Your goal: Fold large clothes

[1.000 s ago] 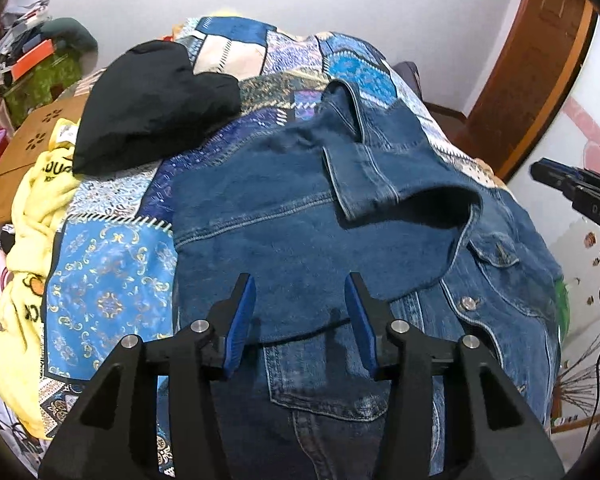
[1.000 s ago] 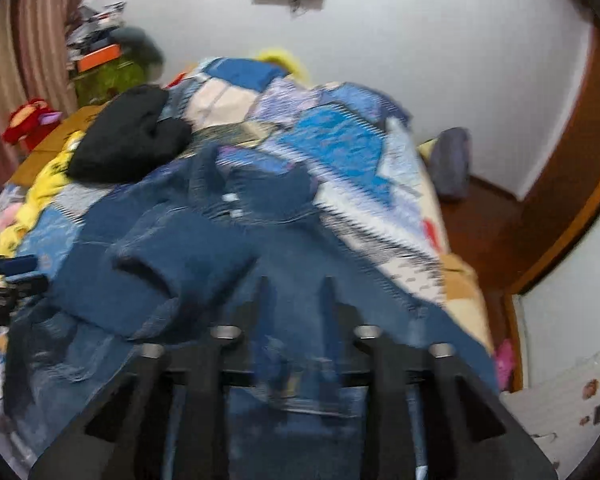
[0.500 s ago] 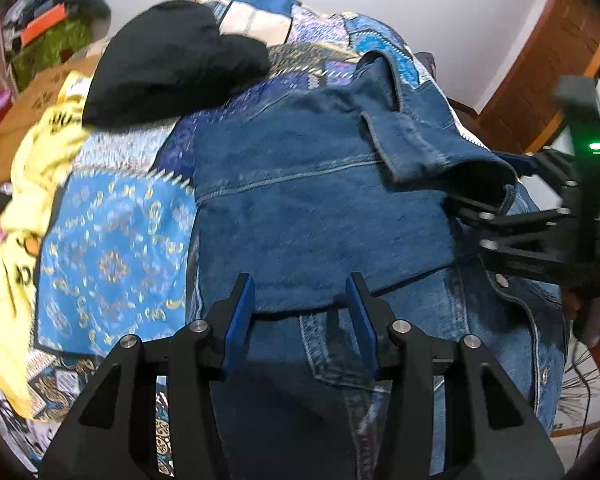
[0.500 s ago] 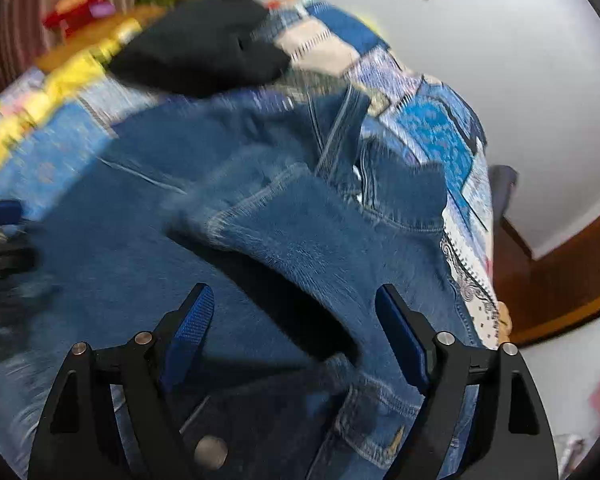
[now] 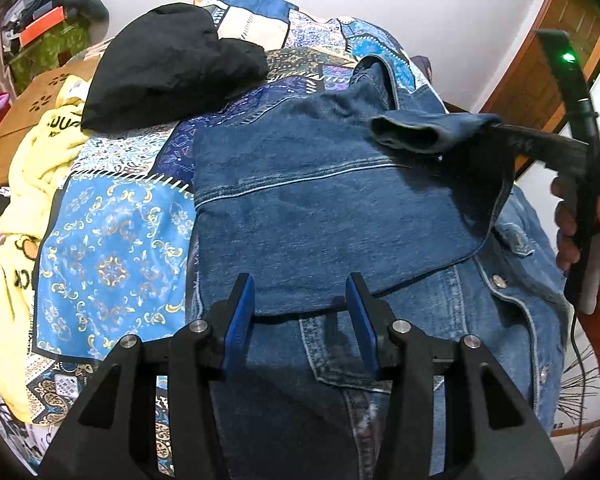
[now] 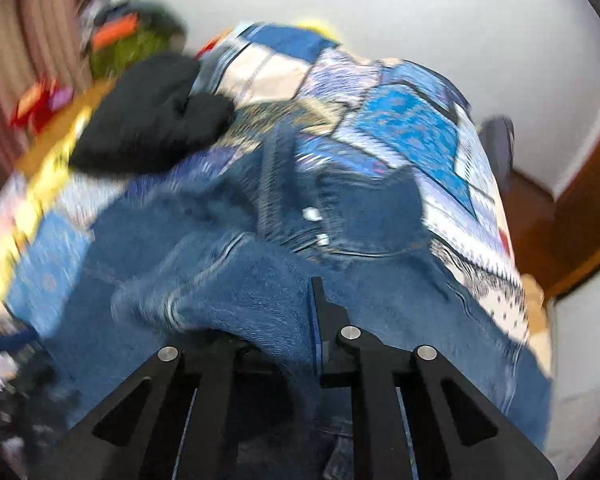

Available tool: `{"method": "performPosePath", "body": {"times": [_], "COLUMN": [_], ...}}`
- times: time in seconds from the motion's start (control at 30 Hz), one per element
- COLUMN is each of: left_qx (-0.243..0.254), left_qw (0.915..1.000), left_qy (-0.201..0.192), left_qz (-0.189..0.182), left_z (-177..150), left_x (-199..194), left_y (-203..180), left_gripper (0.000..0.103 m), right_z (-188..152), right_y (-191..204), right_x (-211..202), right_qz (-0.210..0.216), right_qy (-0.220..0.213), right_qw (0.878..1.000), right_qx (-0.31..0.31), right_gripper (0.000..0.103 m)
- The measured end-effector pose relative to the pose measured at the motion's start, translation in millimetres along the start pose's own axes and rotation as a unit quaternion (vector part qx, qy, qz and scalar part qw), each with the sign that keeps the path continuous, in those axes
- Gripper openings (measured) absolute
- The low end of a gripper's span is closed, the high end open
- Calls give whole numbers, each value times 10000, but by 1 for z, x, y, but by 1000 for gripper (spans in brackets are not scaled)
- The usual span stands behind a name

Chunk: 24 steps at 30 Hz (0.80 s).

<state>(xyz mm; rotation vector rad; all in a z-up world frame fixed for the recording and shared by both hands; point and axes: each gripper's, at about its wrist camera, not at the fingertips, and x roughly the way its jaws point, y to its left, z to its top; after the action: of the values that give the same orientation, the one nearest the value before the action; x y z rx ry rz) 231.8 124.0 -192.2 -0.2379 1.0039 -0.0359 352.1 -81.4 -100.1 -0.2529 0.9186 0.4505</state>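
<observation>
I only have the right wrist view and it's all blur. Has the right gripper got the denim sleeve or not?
Observer: Yes. In the left wrist view the right gripper is shut on the sleeve near its cuff, lifted off the jacket.
Operator: Left gripper doing anything?
Observer: The left gripper is open over the jacket's folded edge, nothing between its pads.
Operator: Anything else on the bed near the jacket?
Observer: A black garment lies beyond the jacket on the patchwork quilt, and a yellow garment lies along the quilt's left edge.
</observation>
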Motion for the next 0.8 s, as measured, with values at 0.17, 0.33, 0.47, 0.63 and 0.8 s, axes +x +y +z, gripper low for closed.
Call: {"method": "performPosePath", "body": {"times": [0.17,0.33,0.47,0.63,0.8], "left_qx": [74,75,136,267,334], "left_qw": [9999,9999,9999,9996,9992], "left_qy": [-29,-79,-24,50,135], "left_qz": [87,85,77,98,142], "left_z": [4,9,10,7,4], "left_x": [-2,-2,2,8,13], "left_y": [-5,-12,-21,-31,-35], "left_gripper": [47,47,47,47,47], "right_z": [-1,-9,-27,-70,-106], "right_y": [-52,-75,-97,-123,-148], "right_x": [-44,-69,-55,-28,-12], "right_qz": [171,134,376,225,-51], "right_qy": [-493,-817,-550,38,508], "right_qw": [9961,9909,9859,9818,9740], "right_qx": [715,1057,1534,1885,2208], "right_gripper": [7,7,8,8,23]}}
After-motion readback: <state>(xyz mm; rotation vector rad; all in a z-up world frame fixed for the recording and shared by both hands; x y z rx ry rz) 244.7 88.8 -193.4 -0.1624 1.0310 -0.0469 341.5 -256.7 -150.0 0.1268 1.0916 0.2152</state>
